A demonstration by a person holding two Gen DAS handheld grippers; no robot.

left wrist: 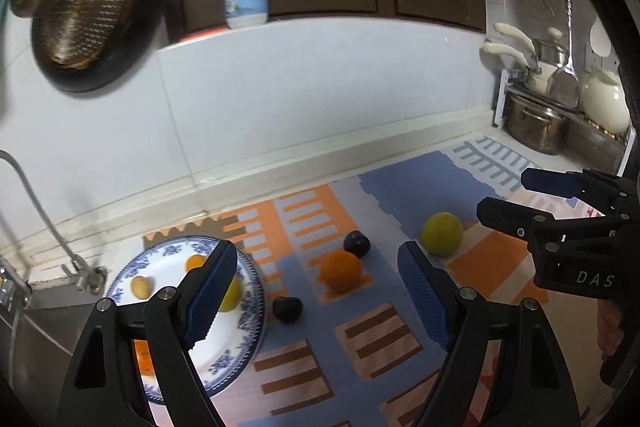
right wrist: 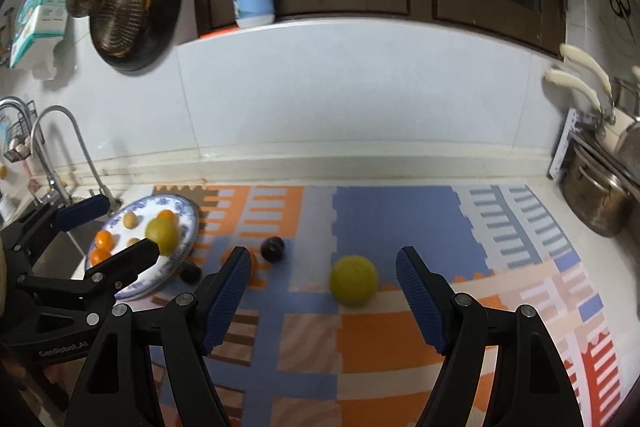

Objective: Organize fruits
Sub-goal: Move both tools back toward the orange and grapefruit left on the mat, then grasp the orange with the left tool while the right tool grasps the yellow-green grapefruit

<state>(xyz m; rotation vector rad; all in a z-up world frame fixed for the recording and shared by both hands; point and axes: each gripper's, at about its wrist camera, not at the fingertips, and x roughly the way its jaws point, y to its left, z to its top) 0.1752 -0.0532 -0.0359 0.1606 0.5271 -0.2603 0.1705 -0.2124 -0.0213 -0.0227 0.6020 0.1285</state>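
Both grippers are empty w/ fingers spread wide. The left gripper hangs above the bench, and the orange sits btwn its fingers, a bit ahead of the tips; probably the next pick for that side. One dark plum lies just inside its left finger, a 2nd plum just beyond the orange, almost touching it. The plate sits behind and left of the left finger, partly hidden by it.

The right gripper is lined up on the yellow-green fruit, which lies btwn its fingers, nearer the right one, not touching either. Wide spread makes sense: the fruit is round and fairly big vs the gap, so it needs clearance on both sides before closing.

The plate, seen in the right view, already holds several fruits, incl. a similar yellow-green one, small oranges and a pale small one, so it looks like the collecting spot; four pieces remain on the patterned mat.

Orientation: the fruits are near-spherical, no clear long axis, stem ends too blurred to tell. Any approach angle should do, though a round fruit may roll if nudged by one finger first.
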